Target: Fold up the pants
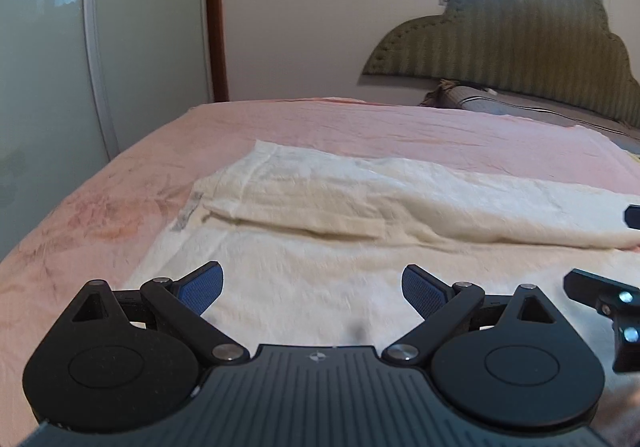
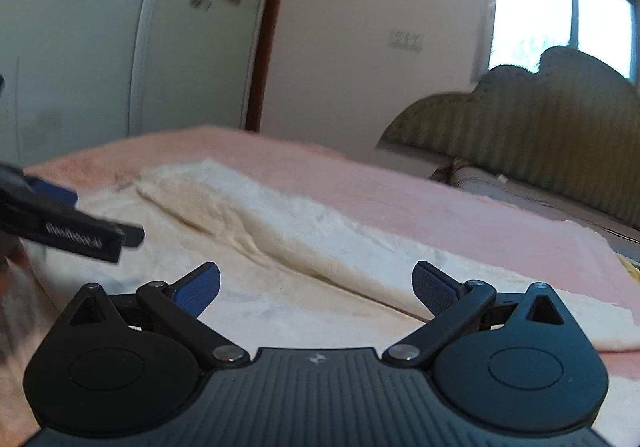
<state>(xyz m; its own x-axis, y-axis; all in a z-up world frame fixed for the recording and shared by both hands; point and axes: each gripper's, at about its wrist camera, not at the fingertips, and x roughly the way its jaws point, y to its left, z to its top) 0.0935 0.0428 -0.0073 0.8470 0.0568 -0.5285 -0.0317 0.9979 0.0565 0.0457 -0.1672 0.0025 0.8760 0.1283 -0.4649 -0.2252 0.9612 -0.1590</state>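
Note:
Cream-white pants (image 1: 320,207) lie flat on a pink bedsheet (image 1: 340,123), one leg folded over the other, waistband to the left. My left gripper (image 1: 312,283) is open and empty, just above the near part of the cloth. My right gripper (image 2: 316,283) is open and empty too, over the pants (image 2: 304,239) further right. Part of the right gripper shows at the right edge of the left wrist view (image 1: 608,299). Part of the left gripper shows at the left edge of the right wrist view (image 2: 76,235).
A green padded headboard (image 1: 520,47) and a pillow (image 1: 500,103) are at the far right. A glass sliding door (image 1: 100,47) stands past the bed's left edge. A window (image 2: 560,15) is above the headboard.

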